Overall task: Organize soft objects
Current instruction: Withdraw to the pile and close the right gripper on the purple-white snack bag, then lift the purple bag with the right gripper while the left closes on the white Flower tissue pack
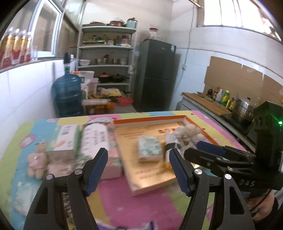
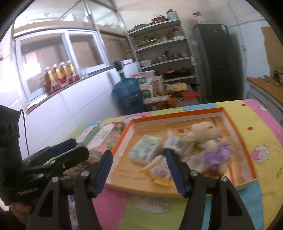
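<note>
Both hand-held grippers hover above the colourful table mat [image 1: 113, 198], the left gripper [image 1: 138, 169] and right gripper [image 2: 139, 172] each released with nothing between the jaws. Just beyond them, an orange-rimmed tray [image 2: 176, 113] holds a tissue pack [image 2: 145, 148] and white plush toy [image 2: 203, 132]. A pink teddy [image 1: 36, 162] lies far left, beside boxed tissue packs [image 1: 65, 138].

White-tiled kitchen: metal shelving [image 1: 106, 58], dark fridge [image 1: 155, 74], blue water jug [image 1: 68, 93], bright windows [image 1: 235, 13].
</note>
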`<state>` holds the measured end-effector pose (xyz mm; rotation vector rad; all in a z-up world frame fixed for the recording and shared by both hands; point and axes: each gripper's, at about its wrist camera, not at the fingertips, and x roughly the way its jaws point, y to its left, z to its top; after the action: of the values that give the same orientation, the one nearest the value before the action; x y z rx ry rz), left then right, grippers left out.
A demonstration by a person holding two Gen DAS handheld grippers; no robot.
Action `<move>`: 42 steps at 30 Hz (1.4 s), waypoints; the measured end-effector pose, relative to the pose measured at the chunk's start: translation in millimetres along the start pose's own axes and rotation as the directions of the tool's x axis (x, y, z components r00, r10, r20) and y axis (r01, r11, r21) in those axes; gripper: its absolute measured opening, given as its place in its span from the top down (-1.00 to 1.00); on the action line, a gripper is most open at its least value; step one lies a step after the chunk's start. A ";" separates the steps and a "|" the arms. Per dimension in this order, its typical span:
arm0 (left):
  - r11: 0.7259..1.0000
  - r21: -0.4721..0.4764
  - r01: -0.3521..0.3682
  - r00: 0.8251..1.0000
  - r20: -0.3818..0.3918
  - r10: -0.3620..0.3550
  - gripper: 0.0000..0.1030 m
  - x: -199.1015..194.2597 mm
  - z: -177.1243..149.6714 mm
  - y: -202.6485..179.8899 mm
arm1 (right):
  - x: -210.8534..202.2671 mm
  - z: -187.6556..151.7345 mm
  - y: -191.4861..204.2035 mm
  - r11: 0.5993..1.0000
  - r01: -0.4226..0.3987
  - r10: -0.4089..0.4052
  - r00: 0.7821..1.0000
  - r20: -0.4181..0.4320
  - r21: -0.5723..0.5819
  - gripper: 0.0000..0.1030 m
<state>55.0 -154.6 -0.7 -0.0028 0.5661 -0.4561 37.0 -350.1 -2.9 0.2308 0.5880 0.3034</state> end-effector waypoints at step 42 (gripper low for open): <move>0.940 -0.259 -0.222 0.972 0.010 0.233 -0.43 -94.8 -97.4 182.5 | 86.6 -100.5 148.0 0.770 -0.361 0.067 0.865 -0.497 -0.526 -0.06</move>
<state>9.7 61.2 -57.1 -0.1919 0.5742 -0.1544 15.9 -169.8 -84.0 -0.4194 0.8969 0.7775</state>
